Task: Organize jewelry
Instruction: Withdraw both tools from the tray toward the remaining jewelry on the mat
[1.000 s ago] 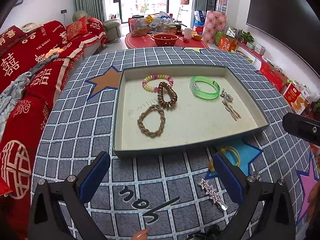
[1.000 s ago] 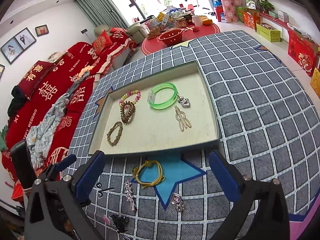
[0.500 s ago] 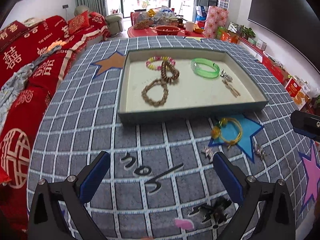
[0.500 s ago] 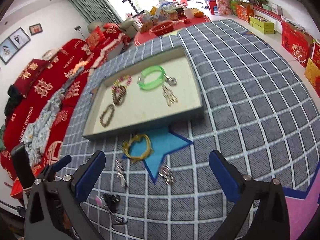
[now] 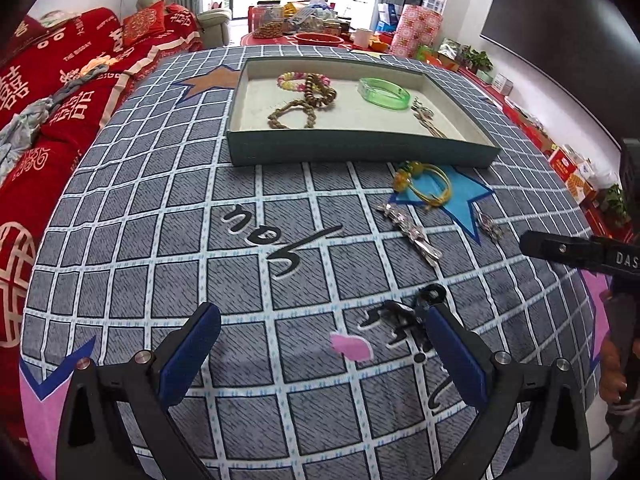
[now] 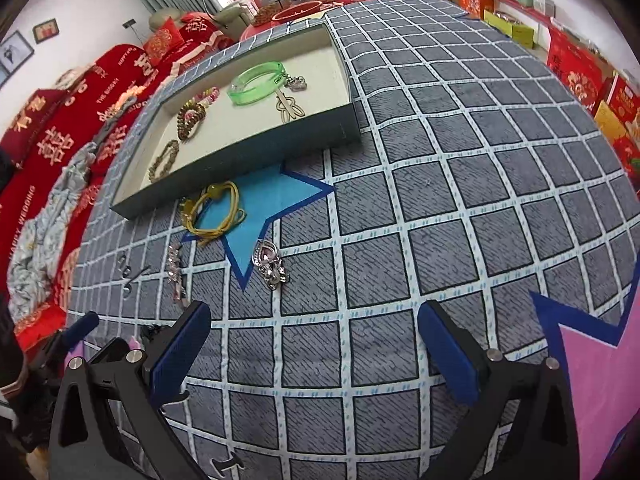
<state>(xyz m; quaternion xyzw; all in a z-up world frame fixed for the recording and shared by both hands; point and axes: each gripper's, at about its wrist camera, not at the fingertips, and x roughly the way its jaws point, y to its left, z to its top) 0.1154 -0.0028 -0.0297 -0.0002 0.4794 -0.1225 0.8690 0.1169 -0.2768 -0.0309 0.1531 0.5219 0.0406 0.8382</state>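
Two grippers, both with jaws wide, holding nothing: left gripper (image 5: 322, 342) low over grid-patterned cloth (image 5: 240, 272), right gripper (image 6: 314, 338) likewise. Tray (image 5: 360, 148) on cloth holds green bangle (image 5: 383, 93), pastel bead bracelet (image 5: 289, 80), two brown bracelets, metal pendants. Outside tray, on cloth: yellow cord bracelet (image 5: 424, 184) just beside tray's near wall; silver hair clip (image 5: 410, 234); silver charm (image 6: 270, 264); black item, possibly hair claw (image 5: 404, 316), next to left gripper's right finger.
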